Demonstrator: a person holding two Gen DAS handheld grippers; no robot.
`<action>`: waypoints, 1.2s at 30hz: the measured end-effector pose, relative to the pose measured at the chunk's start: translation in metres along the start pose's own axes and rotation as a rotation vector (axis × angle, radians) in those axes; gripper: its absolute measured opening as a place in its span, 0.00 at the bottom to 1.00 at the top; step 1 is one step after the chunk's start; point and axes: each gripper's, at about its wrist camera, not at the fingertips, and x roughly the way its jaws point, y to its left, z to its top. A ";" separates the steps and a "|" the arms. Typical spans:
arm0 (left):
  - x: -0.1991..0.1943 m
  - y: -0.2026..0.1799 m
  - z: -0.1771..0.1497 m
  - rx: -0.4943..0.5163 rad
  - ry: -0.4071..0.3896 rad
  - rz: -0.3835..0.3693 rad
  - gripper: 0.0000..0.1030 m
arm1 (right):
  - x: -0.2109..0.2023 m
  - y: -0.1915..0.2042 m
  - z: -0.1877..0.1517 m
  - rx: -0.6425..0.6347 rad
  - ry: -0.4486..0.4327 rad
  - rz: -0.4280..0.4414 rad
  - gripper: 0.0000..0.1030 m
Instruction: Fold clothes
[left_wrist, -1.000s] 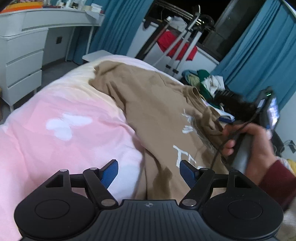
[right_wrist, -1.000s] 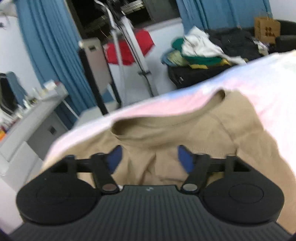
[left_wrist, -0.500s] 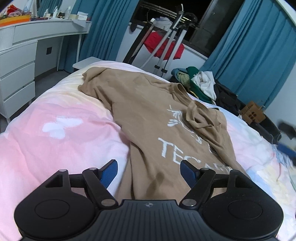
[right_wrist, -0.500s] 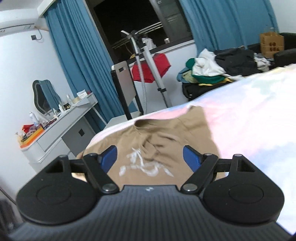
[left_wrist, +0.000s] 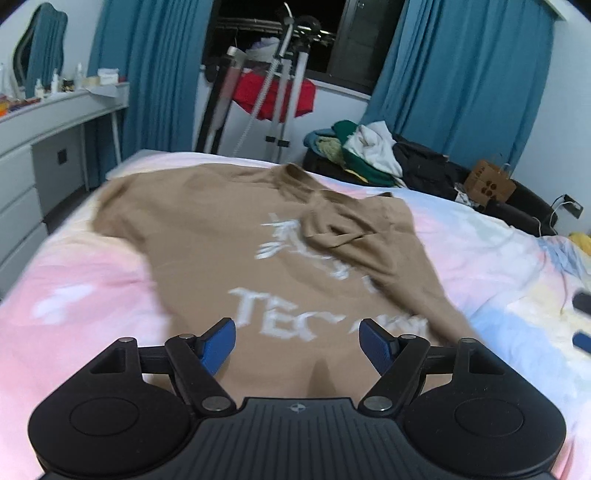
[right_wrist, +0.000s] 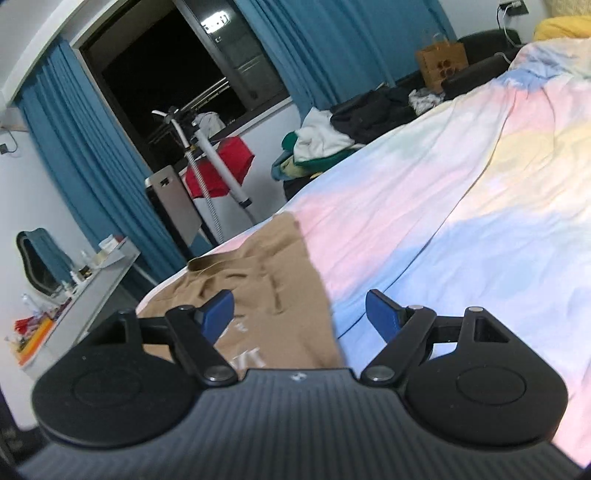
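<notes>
A second ago a hand with the right hand-held gripper reached over the tan cotton T-shirt with white lettering (left_wrist: 236, 236); now it is gone from the left wrist view, and the shirt lies spread, print up, on the pastel pink-and-blue bed cover (left_wrist: 491, 258). One sleeve (left_wrist: 343, 221) lies doubled over onto the chest – so flattening looks unfinished and no fold appears begun.

The left hand-held gripper (left_wrist: 297, 341) hovers above the hem, blue pads spread and empty. The right hand-held gripper (right_wrist: 300, 314) has swung out past the shirt's side edge, jaws wide with nothing between them – cloth below one pad, bed cover below the other.

Beyond the bed stand a white drying rack with a red garment (left_wrist: 275, 92), a heap of mixed clothes (left_wrist: 365, 155) and a grey dressing table (left_wrist: 55, 122). Nothing on the bed blocks the shirt.
</notes>
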 end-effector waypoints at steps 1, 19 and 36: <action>0.014 -0.013 0.005 0.011 -0.002 0.000 0.71 | 0.002 -0.005 0.000 0.001 -0.016 -0.025 0.78; 0.226 -0.138 0.050 0.172 0.032 0.128 0.17 | 0.074 -0.076 -0.001 0.191 0.021 -0.160 0.78; 0.183 -0.023 0.057 -0.094 0.151 0.167 0.09 | 0.071 -0.063 -0.002 0.157 0.083 -0.053 0.78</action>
